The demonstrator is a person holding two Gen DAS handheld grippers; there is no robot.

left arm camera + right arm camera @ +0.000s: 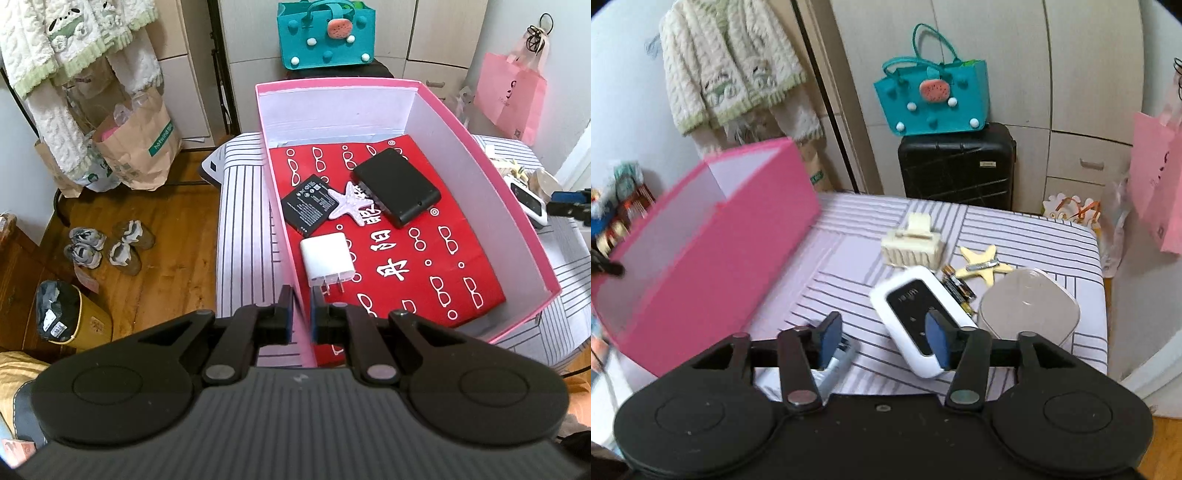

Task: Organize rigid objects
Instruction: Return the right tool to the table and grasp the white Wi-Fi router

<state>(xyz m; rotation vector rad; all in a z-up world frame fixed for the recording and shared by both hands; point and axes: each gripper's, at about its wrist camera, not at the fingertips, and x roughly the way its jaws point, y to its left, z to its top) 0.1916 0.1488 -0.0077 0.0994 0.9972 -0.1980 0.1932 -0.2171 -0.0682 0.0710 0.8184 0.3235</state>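
The left tool is pinched shut on the near wall of the pink box, its blue pads pressed to either side of the thin pink-and-white cardboard. The box is open-topped, pink outside and white inside, and stands on a tabletop covered in striped cloth. On its floor lies a red sheet printed with white glasses shapes. Just ahead of the left tool lies a white plug adapter with its metal prongs pointing back at the tool. Farther ahead and slightly left is a flat black battery, touching a pale starfish, and to the right of that a black rectangular device that overlaps the starfish's arm.

The right tool stands about half open with nothing between its blue pads. The pink box is to its left. Directly ahead, reaching under the right pad, lies a white oval gadget with a black face. Beyond it sit a cream hair claw clip, some batteries and a yellow star clip. To the right of the tool stands a grey rounded container with a lid.
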